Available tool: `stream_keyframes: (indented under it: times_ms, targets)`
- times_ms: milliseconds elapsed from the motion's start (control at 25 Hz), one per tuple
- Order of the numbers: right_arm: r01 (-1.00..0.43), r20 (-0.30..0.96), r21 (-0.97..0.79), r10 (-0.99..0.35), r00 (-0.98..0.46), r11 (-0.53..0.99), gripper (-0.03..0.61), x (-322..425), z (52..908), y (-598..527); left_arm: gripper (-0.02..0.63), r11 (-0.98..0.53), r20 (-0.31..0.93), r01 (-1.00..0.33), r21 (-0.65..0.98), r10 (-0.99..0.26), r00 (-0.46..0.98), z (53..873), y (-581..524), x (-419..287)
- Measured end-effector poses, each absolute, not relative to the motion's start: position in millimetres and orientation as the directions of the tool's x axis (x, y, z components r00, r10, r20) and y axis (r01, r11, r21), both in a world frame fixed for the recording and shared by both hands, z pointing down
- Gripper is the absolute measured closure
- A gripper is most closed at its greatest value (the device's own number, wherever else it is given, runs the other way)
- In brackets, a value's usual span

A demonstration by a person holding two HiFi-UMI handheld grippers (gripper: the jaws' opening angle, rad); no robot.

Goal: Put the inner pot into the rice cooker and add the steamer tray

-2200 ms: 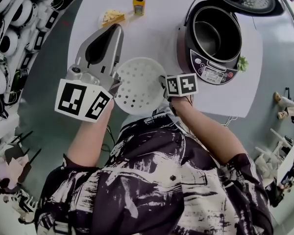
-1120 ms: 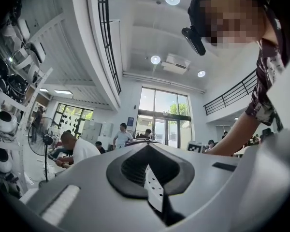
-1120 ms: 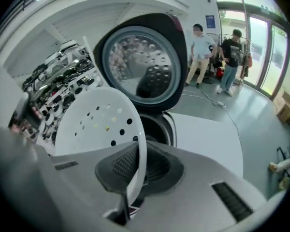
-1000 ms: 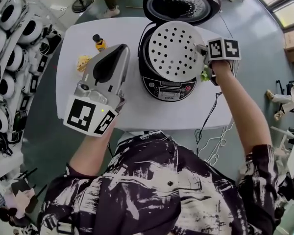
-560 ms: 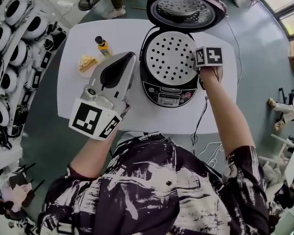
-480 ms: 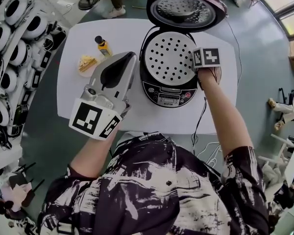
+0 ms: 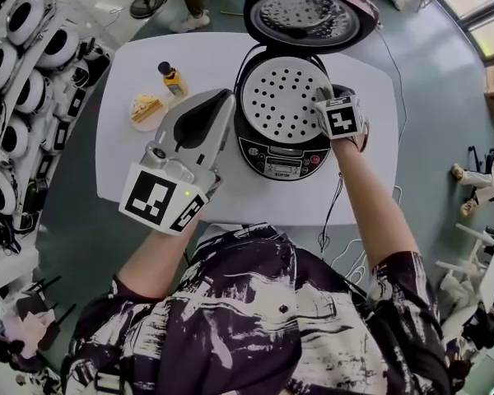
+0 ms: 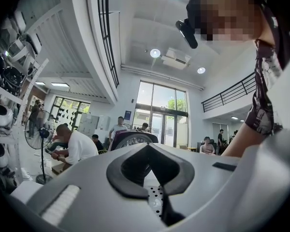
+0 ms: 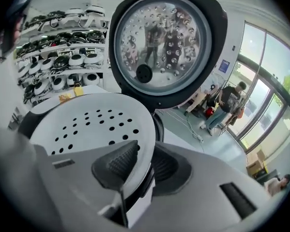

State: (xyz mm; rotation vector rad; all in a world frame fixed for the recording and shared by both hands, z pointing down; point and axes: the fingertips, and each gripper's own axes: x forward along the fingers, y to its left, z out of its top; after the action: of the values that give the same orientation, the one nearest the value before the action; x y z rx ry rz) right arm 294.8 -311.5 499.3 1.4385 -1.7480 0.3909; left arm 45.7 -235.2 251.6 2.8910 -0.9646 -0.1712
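Observation:
The dark rice cooker [image 7: 280, 151] stands on the white table [image 7: 132, 167] with its lid [image 7: 309, 11] swung up. A white perforated steamer tray [image 7: 281, 97] lies flat in the cooker's mouth and hides the inner pot. My right gripper [image 7: 323, 99] is at the tray's right rim. In the right gripper view the tray [image 9: 92, 124] has its rim between the jaws of that gripper [image 9: 142, 151], which are opening, with a dark gap under the rim. My left gripper [image 7: 222, 97] hovers left of the cooker, shut and empty.
A small yellow bottle [image 7: 171, 78] and a plate of food [image 7: 148, 107] sit at the table's far left. A power cord [image 7: 333, 212] hangs off the front edge. Shelves of white headsets [image 7: 16, 72] line the left side. People sit in the background.
The right gripper lifted the tray from the table's front, carried it over the cooker and lowered it flat into the opening. The left gripper stayed about where it was.

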Motion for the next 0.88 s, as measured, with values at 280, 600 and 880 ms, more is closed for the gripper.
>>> stream_keyframes:
  times_ms: [280,600,880]
  targets:
    - [-0.897,0.742,0.28,-0.671,-0.024,0.342,0.419,288.5,505.0,-306.2,0.609,-0.812,-0.078,-0.574,0.108,-0.582,0.809,246.2,-224.8,55.7]
    - [-0.802,0.706,0.441,-0.708,0.033,0.402,0.322,287.6,490.1,-306.0,0.609,-0.809,-0.074,-0.578,0.107,-0.586,0.807,245.0,-216.6,50.4]
    - [-0.898,0.246,0.14,-0.893,-0.376,0.417,0.355,248.6,324.2,-279.5,0.609,-0.808,-0.053,-0.58,0.101,-0.587,0.808,252.1,-217.4,57.0]
